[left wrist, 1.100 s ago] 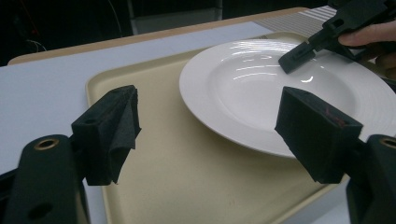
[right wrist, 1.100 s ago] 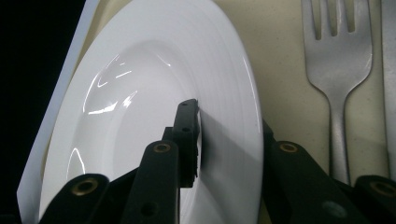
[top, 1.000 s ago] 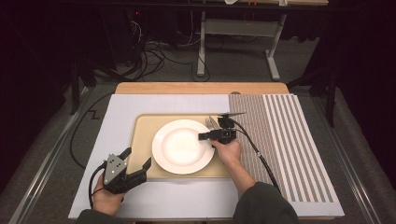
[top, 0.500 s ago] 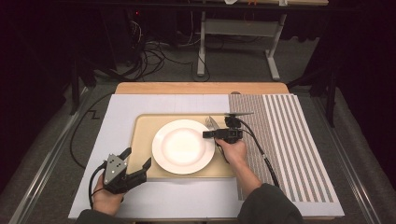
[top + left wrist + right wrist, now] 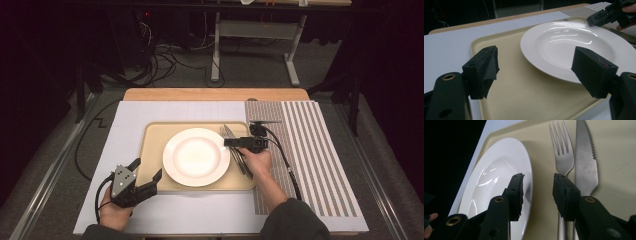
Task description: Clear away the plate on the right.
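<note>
Tongs in the right hand [image 5: 537, 192] are hovering half open over the tray [image 5: 150, 170], jaws just widening with nothing between them, beside the fork [image 5: 564, 150] lying right of the plate [image 5: 196, 156]. Thin, stiff and slick, the fork is likely best pinched across its handle. Left tongs [image 5: 534, 72] are waiting wide open, near the plate's front-left rim.

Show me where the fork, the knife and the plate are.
fork [image 5: 562, 157]: right gripper view, base of the tines.
knife [image 5: 586, 165]: right gripper view, middle of the blade.
plate [image 5: 196, 156]: high view, centre of the plate's well.
</note>
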{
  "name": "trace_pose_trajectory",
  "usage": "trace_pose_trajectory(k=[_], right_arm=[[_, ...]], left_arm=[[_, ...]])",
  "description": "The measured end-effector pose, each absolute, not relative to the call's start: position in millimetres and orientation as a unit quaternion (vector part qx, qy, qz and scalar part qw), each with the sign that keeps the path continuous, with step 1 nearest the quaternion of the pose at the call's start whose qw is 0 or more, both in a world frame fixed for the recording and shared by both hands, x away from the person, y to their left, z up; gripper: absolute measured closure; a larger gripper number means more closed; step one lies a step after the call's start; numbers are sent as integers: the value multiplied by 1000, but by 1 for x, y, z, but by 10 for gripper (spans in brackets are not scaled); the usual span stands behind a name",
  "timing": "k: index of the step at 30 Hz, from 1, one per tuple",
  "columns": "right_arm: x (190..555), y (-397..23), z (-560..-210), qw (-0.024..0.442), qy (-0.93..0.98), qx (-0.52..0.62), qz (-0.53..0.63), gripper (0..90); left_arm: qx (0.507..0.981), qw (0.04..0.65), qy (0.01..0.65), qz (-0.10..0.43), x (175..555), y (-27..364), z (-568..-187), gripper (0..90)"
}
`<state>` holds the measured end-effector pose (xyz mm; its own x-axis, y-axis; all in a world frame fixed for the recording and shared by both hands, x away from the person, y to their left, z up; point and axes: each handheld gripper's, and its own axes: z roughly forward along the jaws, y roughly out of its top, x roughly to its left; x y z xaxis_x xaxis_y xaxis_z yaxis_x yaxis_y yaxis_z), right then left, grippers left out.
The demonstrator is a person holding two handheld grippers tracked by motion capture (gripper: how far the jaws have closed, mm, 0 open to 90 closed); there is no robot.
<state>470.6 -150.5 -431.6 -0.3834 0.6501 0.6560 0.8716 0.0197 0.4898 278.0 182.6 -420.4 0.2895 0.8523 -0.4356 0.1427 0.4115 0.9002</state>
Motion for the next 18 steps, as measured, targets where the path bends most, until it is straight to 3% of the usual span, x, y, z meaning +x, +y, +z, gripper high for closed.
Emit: trace_pose_trajectory(k=[18], right_arm=[[468, -177, -431, 123, -691, -541, -463, 596]], left_arm=[[468, 651, 531, 273, 278, 182, -421, 226]])
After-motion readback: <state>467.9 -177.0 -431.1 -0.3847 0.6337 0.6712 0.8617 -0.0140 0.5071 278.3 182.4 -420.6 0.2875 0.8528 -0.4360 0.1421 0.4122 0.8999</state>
